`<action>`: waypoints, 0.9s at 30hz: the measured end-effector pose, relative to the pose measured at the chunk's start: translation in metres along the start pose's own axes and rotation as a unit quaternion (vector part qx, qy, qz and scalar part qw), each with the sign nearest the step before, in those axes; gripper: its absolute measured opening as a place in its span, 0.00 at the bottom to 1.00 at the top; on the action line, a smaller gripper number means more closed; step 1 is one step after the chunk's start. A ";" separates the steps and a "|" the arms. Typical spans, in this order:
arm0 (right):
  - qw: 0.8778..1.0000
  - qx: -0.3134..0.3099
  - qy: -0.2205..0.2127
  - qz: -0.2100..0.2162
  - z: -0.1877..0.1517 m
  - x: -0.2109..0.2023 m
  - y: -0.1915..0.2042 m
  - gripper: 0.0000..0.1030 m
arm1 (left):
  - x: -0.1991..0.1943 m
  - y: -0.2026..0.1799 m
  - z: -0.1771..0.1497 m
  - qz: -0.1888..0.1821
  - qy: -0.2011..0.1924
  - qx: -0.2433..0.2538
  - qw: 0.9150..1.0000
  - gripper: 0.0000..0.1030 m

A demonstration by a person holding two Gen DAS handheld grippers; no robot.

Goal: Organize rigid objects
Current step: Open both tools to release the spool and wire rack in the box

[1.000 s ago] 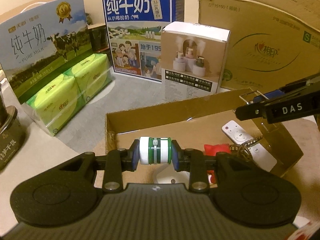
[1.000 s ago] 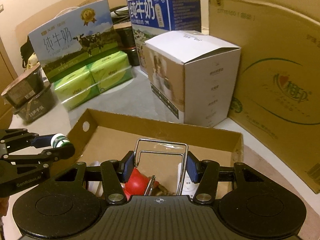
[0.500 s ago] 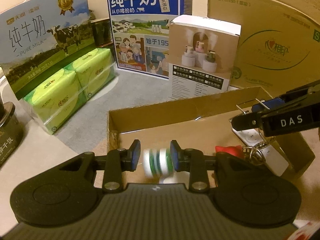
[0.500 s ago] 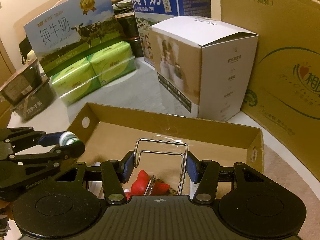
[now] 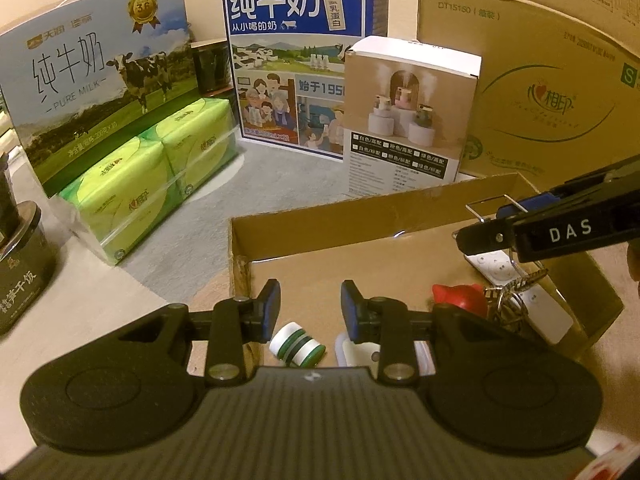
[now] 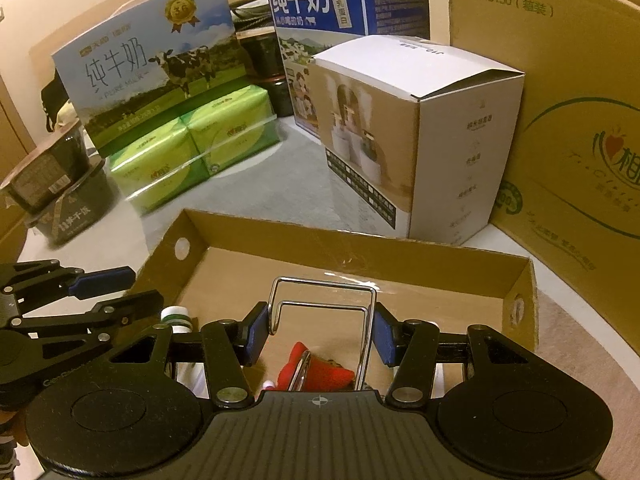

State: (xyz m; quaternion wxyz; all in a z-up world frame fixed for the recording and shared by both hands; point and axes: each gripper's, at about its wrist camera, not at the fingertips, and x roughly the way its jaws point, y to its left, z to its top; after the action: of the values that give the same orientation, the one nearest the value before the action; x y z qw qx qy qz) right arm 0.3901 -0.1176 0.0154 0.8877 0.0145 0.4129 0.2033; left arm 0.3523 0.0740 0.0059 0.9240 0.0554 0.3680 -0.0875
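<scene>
My right claw [image 6: 320, 320] grips the wire rack [image 6: 324, 281] by its sides. I judge it stiff, light and slippery. My left claw [image 5: 311, 296] hangs open, empty.

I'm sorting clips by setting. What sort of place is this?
Probably a home storage corner or tabletop, not a shop. Milk cartons, wrapped tissue packs and a big shipping box are stacked round an open cardboard tray holding small household odds and ends.

The left gripper's [image 5: 308, 306] body hides the near part of the cardboard tray [image 5: 360, 216]. A white object [image 5: 360, 354] beside the green-banded bottle [image 5: 297, 345] is mostly hidden, possibly a lid.
</scene>
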 end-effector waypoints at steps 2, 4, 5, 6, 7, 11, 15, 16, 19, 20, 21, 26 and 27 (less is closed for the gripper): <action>1.000 -0.001 0.000 0.001 0.000 0.001 0.001 0.52 | 0.000 0.000 0.000 0.000 0.000 0.001 1.000 0.28; 1.000 -0.001 0.001 0.001 0.000 0.002 0.003 0.52 | -0.001 0.000 -0.001 0.000 0.000 0.001 1.000 0.28; 1.000 -0.001 0.001 0.001 0.000 0.002 0.004 0.52 | -0.001 0.000 -0.001 -0.001 -0.001 0.001 1.000 0.28; 1.000 -0.002 0.001 0.001 0.001 0.003 0.004 0.52 | -0.001 0.000 -0.001 -0.001 -0.001 0.002 1.000 0.28; 1.000 -0.001 0.001 0.001 0.000 0.003 0.004 0.52 | -0.001 0.000 -0.002 -0.001 -0.001 0.002 1.000 0.28; 1.000 -0.002 0.000 0.004 0.001 0.005 0.006 0.52 | 0.000 0.001 -0.002 -0.001 -0.001 0.002 1.000 0.28; 1.000 0.001 0.000 0.006 0.001 0.007 0.006 0.52 | 0.000 0.002 -0.003 0.000 0.000 0.000 1.000 0.28; 1.000 0.002 0.000 0.008 0.001 0.008 0.007 0.52 | 0.000 0.002 -0.003 0.001 0.000 0.000 1.000 0.28; 1.000 0.003 -0.005 0.017 0.001 0.009 0.006 0.52 | 0.000 0.003 -0.003 0.003 0.000 -0.001 1.000 0.28; 1.000 0.003 -0.005 0.017 0.001 0.009 0.006 0.57 | 0.000 0.003 -0.004 0.003 0.000 -0.002 1.000 0.29; 1.000 0.003 -0.007 0.015 0.001 0.008 0.006 0.61 | 0.000 0.004 -0.004 0.004 -0.001 -0.002 1.000 0.31; 1.000 0.005 -0.009 0.005 -0.001 0.005 0.004 0.69 | -0.002 0.006 -0.005 0.007 -0.001 -0.005 1.000 0.33; 1.000 0.005 -0.008 0.003 -0.001 0.004 0.003 0.69 | -0.003 0.006 -0.006 0.007 0.000 -0.004 1.000 0.33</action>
State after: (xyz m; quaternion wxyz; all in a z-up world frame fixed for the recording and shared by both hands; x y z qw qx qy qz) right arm 0.3906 -0.1131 0.0123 0.8903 0.0222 0.4063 0.2042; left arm 0.3478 0.0807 0.0039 0.9250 0.0541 0.3676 -0.0797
